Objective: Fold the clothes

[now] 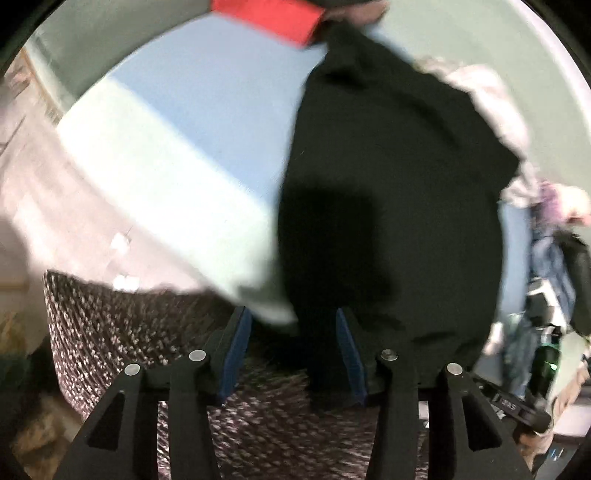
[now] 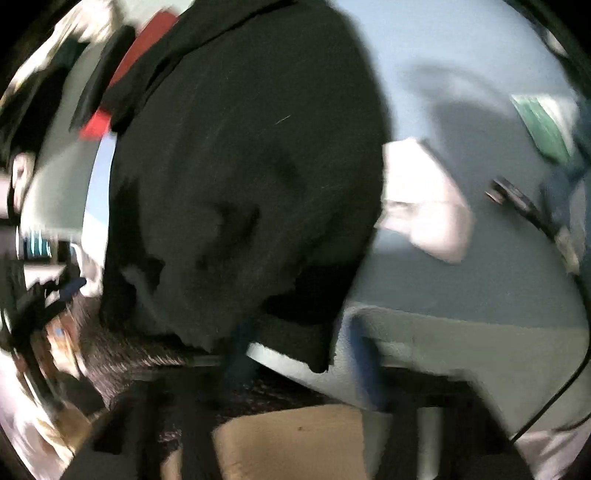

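A black garment [image 1: 391, 184] lies over the edge of a light blue table [image 1: 207, 103] and hangs down past it. My left gripper [image 1: 293, 343] is open, its blue-padded fingers [image 1: 236, 347] apart just below the table edge, the right pad against the hanging cloth. In the right wrist view the same black garment [image 2: 243, 177] fills the middle, draped over the table [image 2: 480, 295]. My right gripper [image 2: 299, 350] is blurred by motion; its blue pads [image 2: 364, 365] stand apart below the garment's lower edge, holding nothing that I can see.
A red cloth [image 1: 269, 18] lies at the table's far end. A pale folded garment [image 2: 424, 206] lies on the table to the right. A dark speckled woven basket [image 1: 122, 325] stands below the table edge. A cardboard box [image 2: 291, 439] sits below the right gripper.
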A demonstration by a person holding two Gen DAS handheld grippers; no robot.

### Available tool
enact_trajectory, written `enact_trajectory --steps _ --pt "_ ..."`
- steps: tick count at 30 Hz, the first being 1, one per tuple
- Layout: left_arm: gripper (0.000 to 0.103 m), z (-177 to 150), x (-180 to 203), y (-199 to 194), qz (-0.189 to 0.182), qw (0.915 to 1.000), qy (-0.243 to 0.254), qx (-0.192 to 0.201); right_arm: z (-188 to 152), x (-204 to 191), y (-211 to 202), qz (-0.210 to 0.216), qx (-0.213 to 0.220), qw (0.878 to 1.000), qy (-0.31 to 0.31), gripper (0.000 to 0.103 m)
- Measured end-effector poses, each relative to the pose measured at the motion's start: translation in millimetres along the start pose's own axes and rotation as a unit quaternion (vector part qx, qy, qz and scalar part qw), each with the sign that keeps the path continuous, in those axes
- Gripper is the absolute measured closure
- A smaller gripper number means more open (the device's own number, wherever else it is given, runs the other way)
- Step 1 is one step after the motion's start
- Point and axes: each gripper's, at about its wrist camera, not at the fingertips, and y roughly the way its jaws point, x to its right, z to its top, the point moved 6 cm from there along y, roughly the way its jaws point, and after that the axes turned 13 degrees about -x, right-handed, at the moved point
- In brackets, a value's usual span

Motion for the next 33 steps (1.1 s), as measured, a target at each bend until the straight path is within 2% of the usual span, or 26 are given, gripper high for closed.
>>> enact_trajectory --steps 3,6,9,11,12,13,15,16,18,19,20,22,23,26,28,30,32,33 --pt "0.053 -1.1 1.1 25.1 0.009 0.9980 -0.002 -0.062 -2.9 -4.1 6.5 0.007 -0.009 1.000 -0.011 0.078" --pt "0.051 0.4 11.8 33.2 0.035 0.9966 0.015 -0.074 -5.7 0.4 3.2 0.045 0.001 0.999 0.006 0.083" --pt "0.050 4.3 27.0 41.3 -0.021 0.9951 0.013 -0.095 -5.8 10.7 -1.1 0.068 0.008 0.997 0.023 0.083" --pt "0.050 6.0 35.9 47.3 -0.060 0.9926 0.013 -0.105 -8.0 16.9 -1.9 0.069 0.011 0.997 0.030 0.077" --pt "0.054 6.2 40.7 50.9 -0.080 0.9906 0.016 -0.109 -9.1 17.8 -1.5 0.070 0.013 0.997 0.034 0.071" --pt "0.066 5.1 46.3 56.2 -0.103 0.9876 0.024 -0.116 -11.4 14.7 0.1 0.083 0.013 0.996 0.035 0.061" --pt "0.088 1.8 51.2 65.1 -0.133 0.9824 0.026 -0.128 -12.9 11.2 1.5 0.099 0.013 0.994 0.037 0.053" --pt "0.092 1.6 52.3 65.5 -0.143 0.9818 0.026 -0.123 -9.3 7.6 3.8 0.099 0.012 0.994 0.037 0.050" --pt "0.094 1.1 54.7 65.0 -0.164 0.9798 0.027 -0.111 -8.1 8.0 3.1 0.098 0.013 0.994 0.039 0.048" --pt "0.094 1.1 56.5 60.3 -0.187 0.9762 0.025 -0.106 -6.8 10.7 1.4 0.096 0.022 0.994 0.047 0.058" --pt "0.095 1.1 57.9 55.3 -0.211 0.9719 0.023 -0.102 -5.4 13.3 -0.4 0.095 0.030 0.993 0.056 0.077" --pt "0.095 -0.1 59.9 41.2 -0.256 0.9623 0.021 -0.089 -3.2 16.3 -4.6 0.105 0.052 0.991 0.071 0.092" --pt "0.095 -2.3 59.8 33.2 -0.268 0.9598 0.025 -0.080 -3.7 16.9 -13.1 0.128 0.068 0.986 0.078 0.096" --pt "0.095 -14.0 67.1 -5.8 -0.289 0.9549 0.061 -0.027 -9.0 8.6 -48.5 0.171 0.121 0.976 0.063 0.097" --pt "0.096 -22.0 68.0 -23.7 -0.298 0.9517 0.073 -0.001 -17.6 -7.7 -80.5 0.172 0.158 0.972 0.024 0.097" --pt "0.097 -30.1 68.7 -40.2 -0.307 0.9480 0.081 0.025 -27.4 -21.2 -99.6 0.172 0.171 0.970 -0.003 0.097" --pt "0.098 -39.4 57.9 -44.4 -0.323 0.9438 0.049 0.049 -39.1 -30.3 -100.9 0.177 0.162 0.971 -0.015 0.098" --pt "0.099 -45.0 48.5 -45.3 -0.338 0.9390 0.027 0.059 -46.0 -34.1 -98.6 0.177 0.153 0.972 -0.019 0.098"
